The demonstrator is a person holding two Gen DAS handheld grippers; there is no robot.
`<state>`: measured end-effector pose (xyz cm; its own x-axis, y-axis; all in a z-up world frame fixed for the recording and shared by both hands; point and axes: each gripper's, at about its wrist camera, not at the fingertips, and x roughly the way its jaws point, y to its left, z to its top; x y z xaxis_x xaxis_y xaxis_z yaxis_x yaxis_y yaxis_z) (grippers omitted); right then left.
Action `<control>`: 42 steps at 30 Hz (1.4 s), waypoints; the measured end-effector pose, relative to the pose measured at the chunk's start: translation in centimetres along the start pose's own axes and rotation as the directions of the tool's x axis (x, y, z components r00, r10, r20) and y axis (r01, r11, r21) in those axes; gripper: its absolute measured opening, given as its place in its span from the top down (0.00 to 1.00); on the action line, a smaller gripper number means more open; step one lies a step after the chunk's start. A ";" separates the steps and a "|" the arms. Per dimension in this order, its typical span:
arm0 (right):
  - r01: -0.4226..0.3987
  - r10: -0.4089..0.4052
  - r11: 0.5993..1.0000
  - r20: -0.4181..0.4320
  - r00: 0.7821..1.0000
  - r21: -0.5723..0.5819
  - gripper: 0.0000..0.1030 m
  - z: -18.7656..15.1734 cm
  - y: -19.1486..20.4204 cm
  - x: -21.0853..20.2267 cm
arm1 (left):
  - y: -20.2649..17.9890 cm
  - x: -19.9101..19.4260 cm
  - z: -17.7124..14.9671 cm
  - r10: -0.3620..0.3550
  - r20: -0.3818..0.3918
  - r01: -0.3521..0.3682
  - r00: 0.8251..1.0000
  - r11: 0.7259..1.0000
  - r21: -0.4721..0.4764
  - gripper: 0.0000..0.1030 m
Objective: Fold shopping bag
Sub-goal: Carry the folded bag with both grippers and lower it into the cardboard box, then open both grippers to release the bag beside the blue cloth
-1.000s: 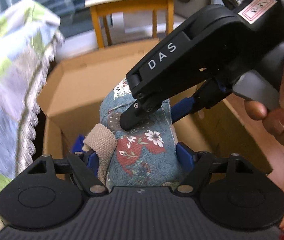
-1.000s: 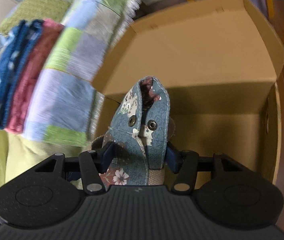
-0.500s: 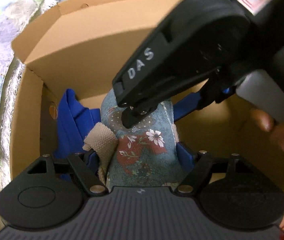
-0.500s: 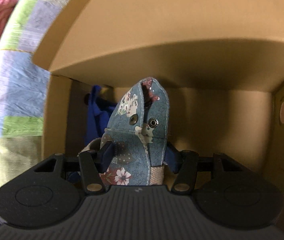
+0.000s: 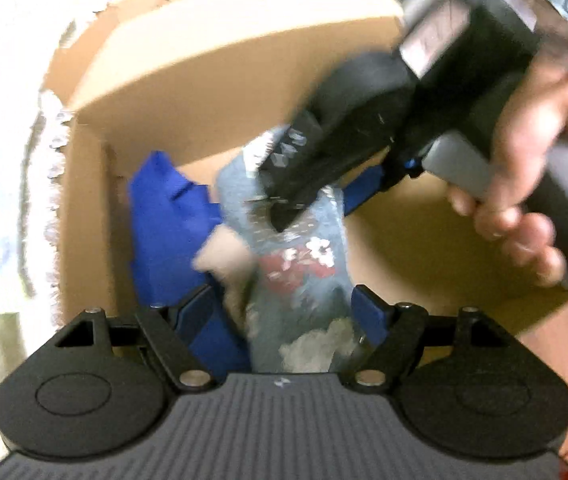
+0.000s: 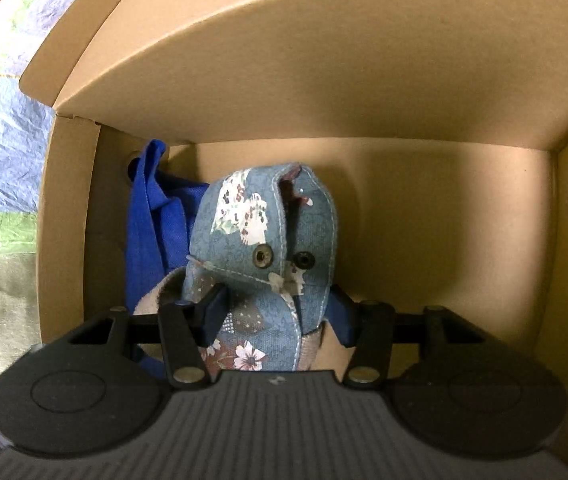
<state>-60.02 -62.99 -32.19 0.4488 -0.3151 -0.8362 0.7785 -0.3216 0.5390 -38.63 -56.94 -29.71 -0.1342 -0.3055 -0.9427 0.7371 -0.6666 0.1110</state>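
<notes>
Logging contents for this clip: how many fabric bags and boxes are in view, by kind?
Floral folded bag: 1, held between the jaws of both grippers
Plain blue bag: 1, against the box's left wall
Cardboard box: 1
Total: 3

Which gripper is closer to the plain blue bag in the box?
Left. The left gripper clamps the flowery folded bag right beside the blue bag. The right gripper, shut on the same bundle, sits on its side away from the blue bag.
</notes>
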 end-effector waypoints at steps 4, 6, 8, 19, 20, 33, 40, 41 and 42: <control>-0.007 0.007 1.000 0.022 1.000 -0.009 0.53 -0.8 0.1 0.0 | 2.8 -2.6 -2.1 0.055 0.039 -0.053 0.998 0.997 -0.050 0.26; -0.010 0.011 1.000 0.033 0.999 -0.014 0.52 -1.2 0.2 0.0 | 3.7 -2.9 -2.0 0.069 0.048 -0.065 0.996 0.994 -0.091 0.26; -0.012 0.013 1.000 0.039 0.999 -0.012 0.52 -1.4 0.2 0.0 | 4.1 -3.3 -1.9 0.051 0.047 -0.045 0.998 0.991 -0.129 0.26; -0.022 0.021 1.000 0.056 0.998 0.017 0.48 -2.2 0.5 -0.8 | 2.3 -2.9 -2.6 0.017 0.041 -0.013 0.999 0.995 -0.100 0.26; -0.021 0.020 1.000 0.059 0.998 0.018 0.48 -2.3 0.5 -0.9 | 2.5 -2.9 -2.7 0.026 0.039 -0.022 0.999 0.995 -0.102 0.26; 0.004 -0.004 1.000 0.120 0.993 0.002 0.48 -3.8 1.7 -3.4 | 3.6 -3.3 -3.6 0.066 0.015 -0.063 0.998 0.991 -0.120 0.23; 0.011 -0.012 1.000 0.146 0.989 0.008 0.48 -2.9 0.3 -3.1 | 3.8 -3.6 -3.5 0.064 0.022 -0.061 0.998 0.991 -0.116 0.23; 0.013 -0.014 1.000 0.150 0.989 0.004 0.48 -3.1 0.3 -3.4 | 3.8 -3.6 -3.5 0.063 0.021 -0.061 0.998 0.991 -0.117 0.23; 0.015 -0.015 1.000 0.154 0.988 -0.001 0.48 -3.2 0.4 -3.6 | 3.9 -3.7 -3.6 0.063 0.021 -0.060 0.998 0.991 -0.117 0.23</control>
<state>-59.91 -59.13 -29.34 0.3642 -0.4442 -0.8186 0.7855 -0.3257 0.5262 -32.93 -55.96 -26.96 -0.1010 -0.3610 -0.9271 0.8165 -0.5625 0.1300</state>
